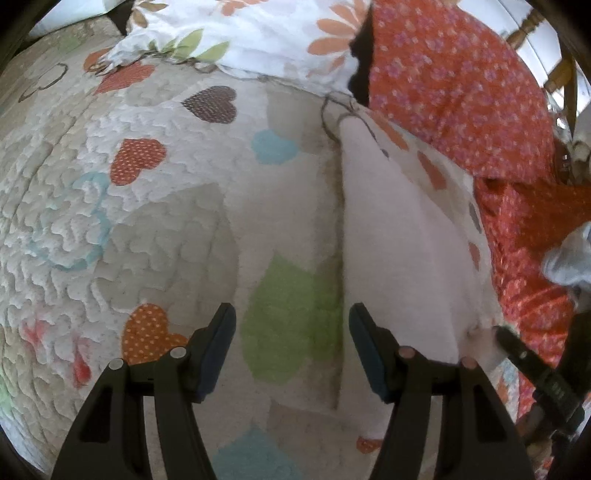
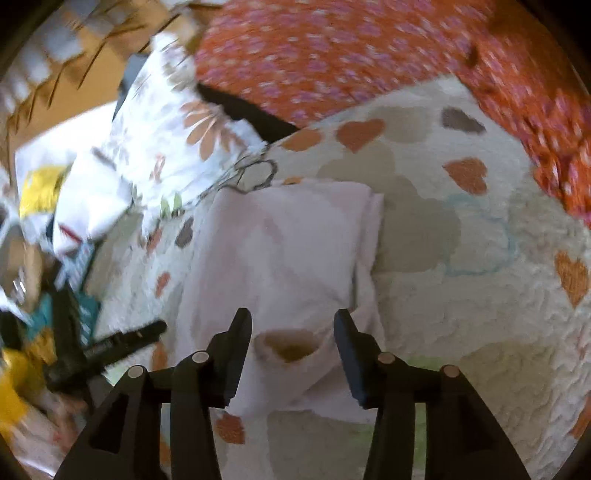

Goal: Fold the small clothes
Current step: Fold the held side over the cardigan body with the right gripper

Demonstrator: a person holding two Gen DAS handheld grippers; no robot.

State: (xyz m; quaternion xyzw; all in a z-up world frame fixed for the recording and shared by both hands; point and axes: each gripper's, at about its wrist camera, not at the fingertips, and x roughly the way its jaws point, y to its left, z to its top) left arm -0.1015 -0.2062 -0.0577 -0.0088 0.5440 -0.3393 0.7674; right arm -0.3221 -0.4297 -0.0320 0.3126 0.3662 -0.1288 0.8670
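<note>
A small pale pink garment [image 2: 280, 251] lies folded into a rough rectangle on the heart-patterned quilt [image 2: 461, 295]. My right gripper [image 2: 291, 321] is open and empty, just above the garment's near edge. In the left wrist view the same garment [image 1: 399, 240] lies to the right. My left gripper [image 1: 291, 317] is open and empty over bare quilt [image 1: 147, 221], just left of the garment's edge. One finger of the right gripper shows at that view's lower right [image 1: 517, 347]. The left gripper shows at the right wrist view's left edge [image 2: 122, 339].
A white floral pillow [image 1: 240, 33] and an orange flowered cloth [image 1: 461, 92] lie at the far side of the bed. A grey-white cloth bundle [image 1: 569, 258] sits at the right. More clothes [image 2: 44, 192] lie blurred at the left.
</note>
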